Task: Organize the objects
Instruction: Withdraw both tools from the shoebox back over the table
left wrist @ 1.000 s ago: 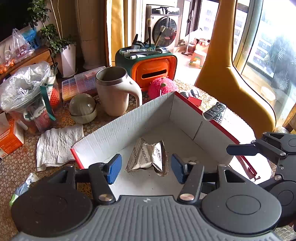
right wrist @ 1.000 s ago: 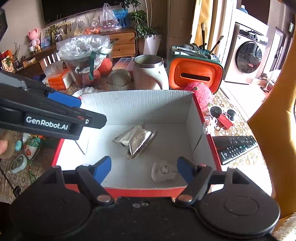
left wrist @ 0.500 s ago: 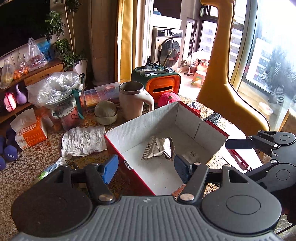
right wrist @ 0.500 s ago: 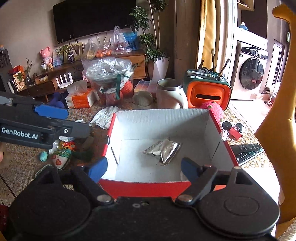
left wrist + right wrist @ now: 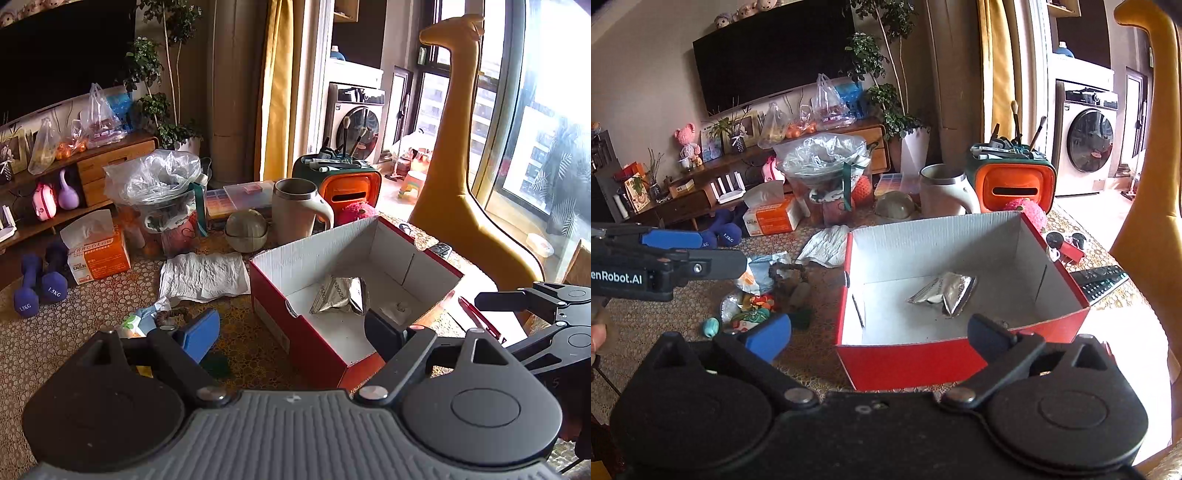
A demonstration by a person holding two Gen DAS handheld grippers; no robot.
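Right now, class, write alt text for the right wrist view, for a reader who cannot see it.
An open red box on a cluttered table holds a silver packet. The open right tongs hover in front of it, empty; small clutter lies left of the box, a remote right.

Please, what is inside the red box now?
Inside the red box lies a crumpled silver foil packet and, near the front wall, a small pale item. The right gripper's finger hides that item in the right wrist view; anything under the packet is hidden.
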